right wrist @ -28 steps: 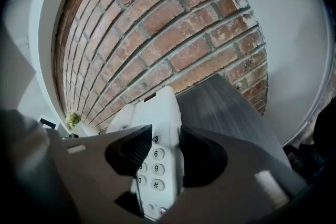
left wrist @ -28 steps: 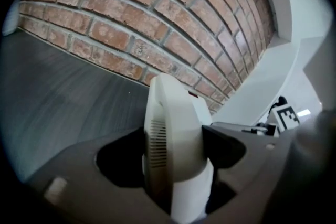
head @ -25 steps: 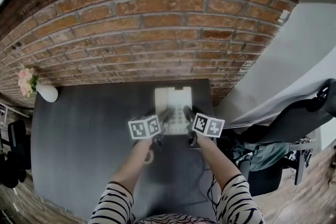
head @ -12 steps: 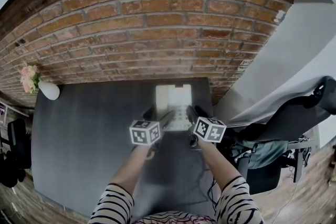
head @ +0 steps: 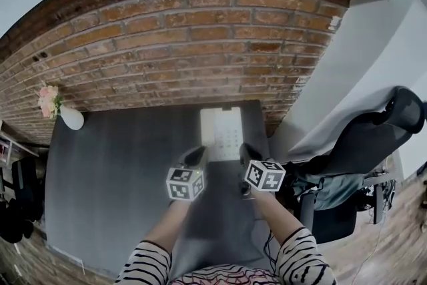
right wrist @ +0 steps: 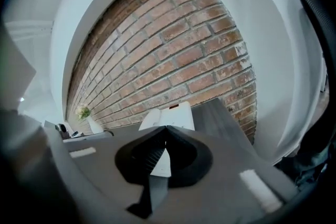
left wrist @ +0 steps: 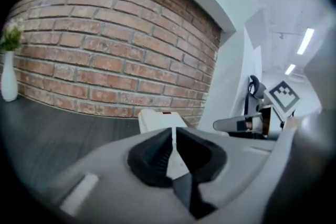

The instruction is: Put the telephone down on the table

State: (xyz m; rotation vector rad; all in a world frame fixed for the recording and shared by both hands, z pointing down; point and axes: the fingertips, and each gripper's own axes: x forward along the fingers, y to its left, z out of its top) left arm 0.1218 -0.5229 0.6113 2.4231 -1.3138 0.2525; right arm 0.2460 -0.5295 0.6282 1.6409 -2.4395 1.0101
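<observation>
Now your left tool is closing its jaws on nothing; your right tool is fully closed, empty. One telephone and one vase stand on the bench.

Person wears a striped top, dark bands on light; sleeves match, and forearms are bare.

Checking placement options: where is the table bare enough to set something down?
Bare: the wide stretch of table between the vase, back left, and the telephone. Crowded: the back right strip by the brick wall, where the telephone sits.
</observation>
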